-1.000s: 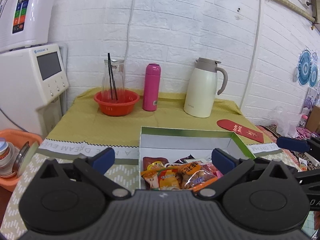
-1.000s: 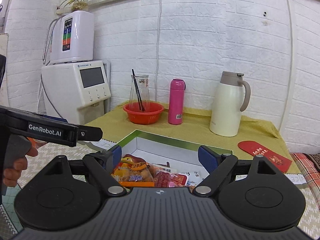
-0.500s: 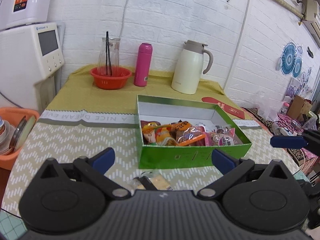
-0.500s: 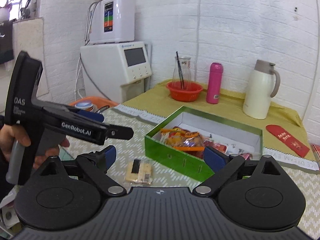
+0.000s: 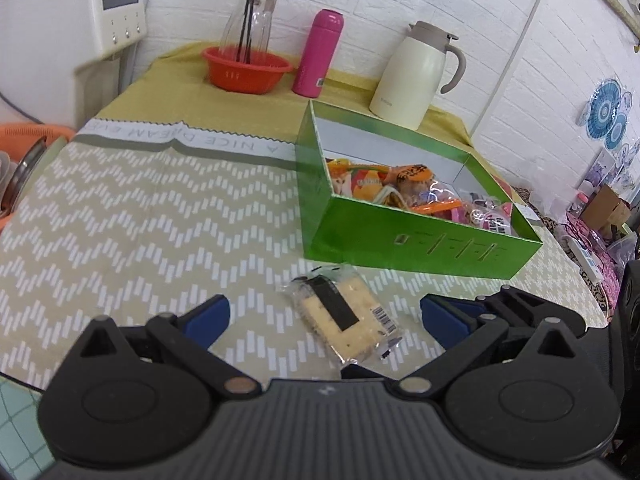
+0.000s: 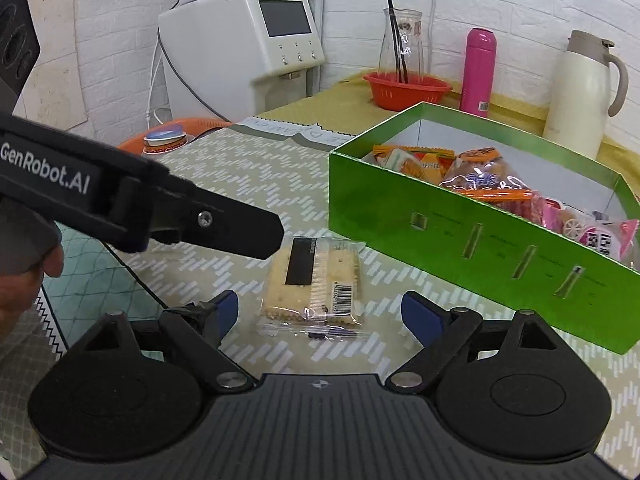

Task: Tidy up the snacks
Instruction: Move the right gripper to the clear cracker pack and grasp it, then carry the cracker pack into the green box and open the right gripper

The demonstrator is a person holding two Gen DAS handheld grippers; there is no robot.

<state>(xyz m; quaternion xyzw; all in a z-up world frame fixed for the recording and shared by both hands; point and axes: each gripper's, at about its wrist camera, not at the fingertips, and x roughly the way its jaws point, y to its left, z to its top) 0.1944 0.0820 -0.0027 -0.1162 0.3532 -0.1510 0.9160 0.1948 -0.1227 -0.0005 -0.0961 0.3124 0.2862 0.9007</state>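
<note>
A clear-wrapped cracker packet (image 5: 345, 317) (image 6: 316, 280) with a black label lies flat on the tablecloth just in front of the green box (image 5: 420, 242) (image 6: 472, 240). Several wrapped snacks (image 5: 404, 190) (image 6: 480, 178) fill the box. My left gripper (image 5: 324, 316) is open, its blue-padded fingers standing either side of the packet's near end without touching it. My right gripper (image 6: 320, 308) is open as well, straddling the packet's near end. In the right wrist view the left gripper's black body (image 6: 140, 204) reaches in from the left, above the packet's far corner.
At the back stand a red basket (image 5: 248, 70) with a glass jug, a pink flask (image 5: 318, 58) and a cream thermos jug (image 5: 416, 72). A white water dispenser (image 6: 244, 48) stands at the table's left; an orange basin (image 6: 172, 140) of dishes sits below it.
Both grippers pulled back from above the box and tilted down to the table's front. The cracker packet now lies between both pairs of fingers. Both stayed open.
</note>
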